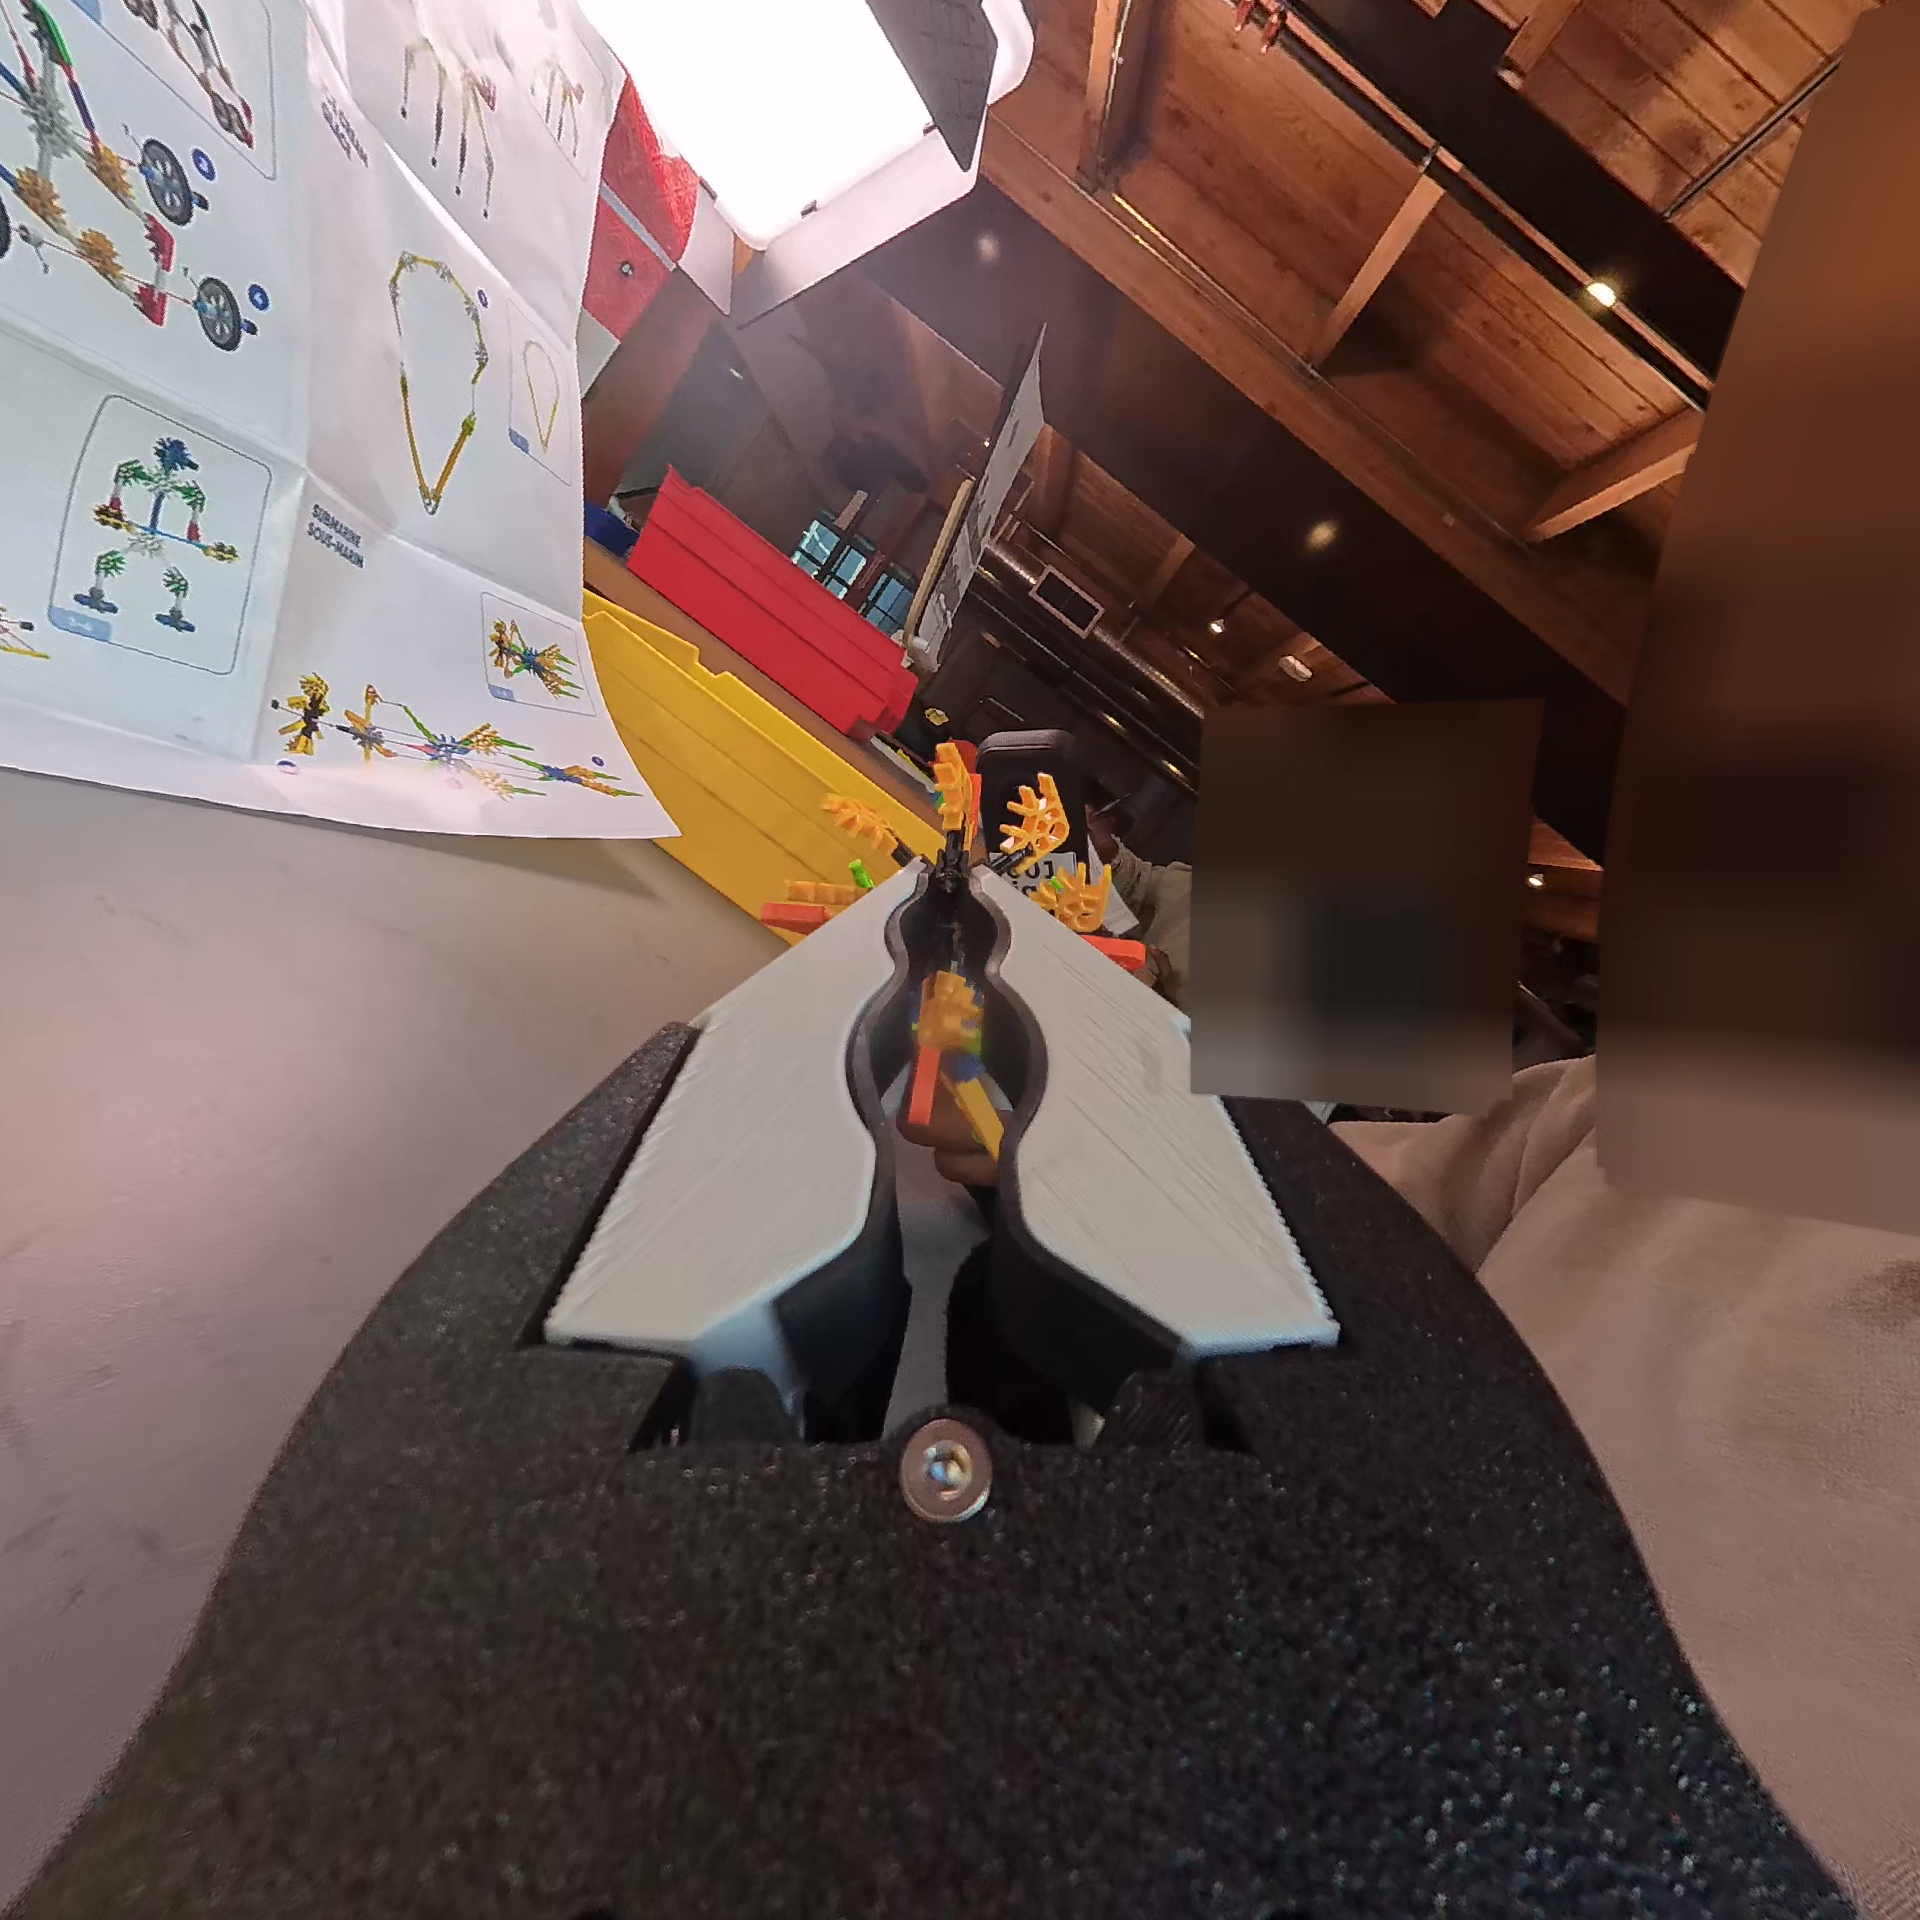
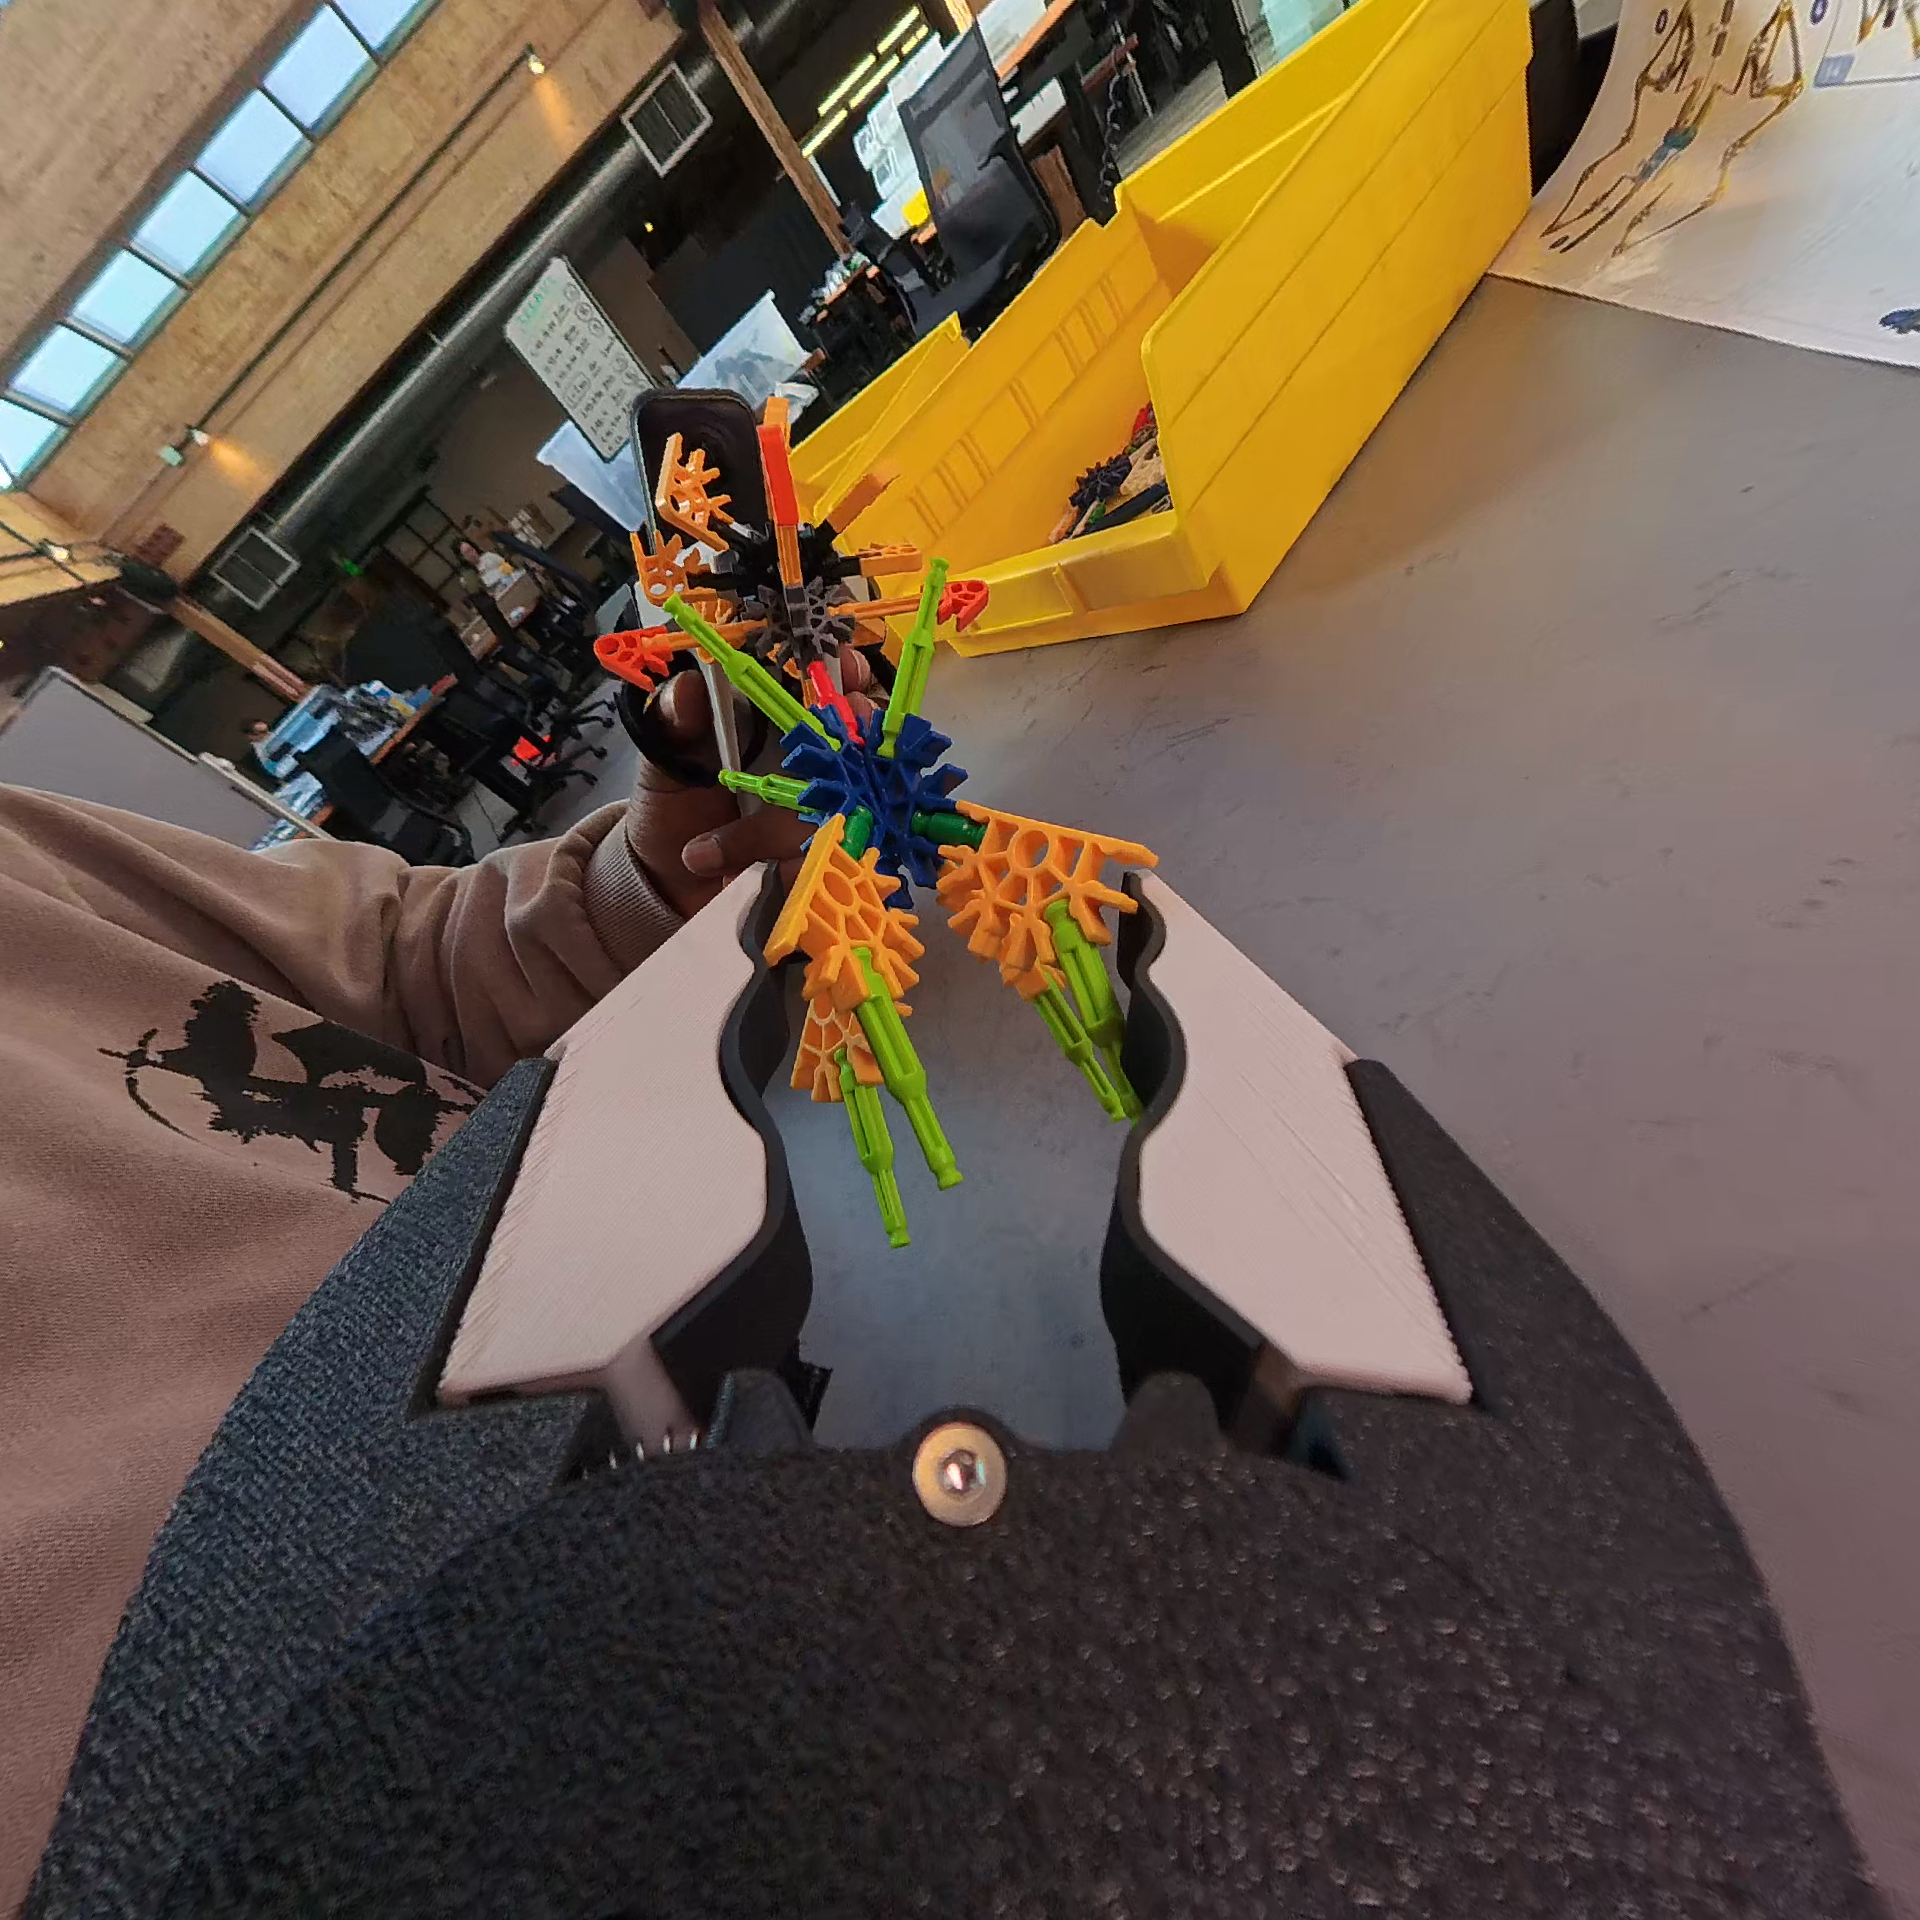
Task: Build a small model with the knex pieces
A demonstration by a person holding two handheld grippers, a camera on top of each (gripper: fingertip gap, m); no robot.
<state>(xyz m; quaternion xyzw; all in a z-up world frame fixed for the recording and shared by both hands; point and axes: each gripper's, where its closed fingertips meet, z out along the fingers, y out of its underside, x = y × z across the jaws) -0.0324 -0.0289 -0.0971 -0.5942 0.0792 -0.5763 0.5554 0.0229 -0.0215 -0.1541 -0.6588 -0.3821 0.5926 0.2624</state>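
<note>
Right wrist view: grey table [image 2: 1558, 831], yellow bins [image 2: 1299, 343]; right hand-held gripper [image 2: 945, 894] spread; left pinches rod-and-connector toy [image 2: 883, 790].

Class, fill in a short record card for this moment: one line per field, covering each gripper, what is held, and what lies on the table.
left gripper: shut on the toy model
right gripper: open, fingers either side of the model's orange connectors
toy model: rods and connectors, blue hub, green rods, held in the air
yellow bins: on the grey table, one holding loose parts
instruction sheet: unfolded beside the bins
</note>
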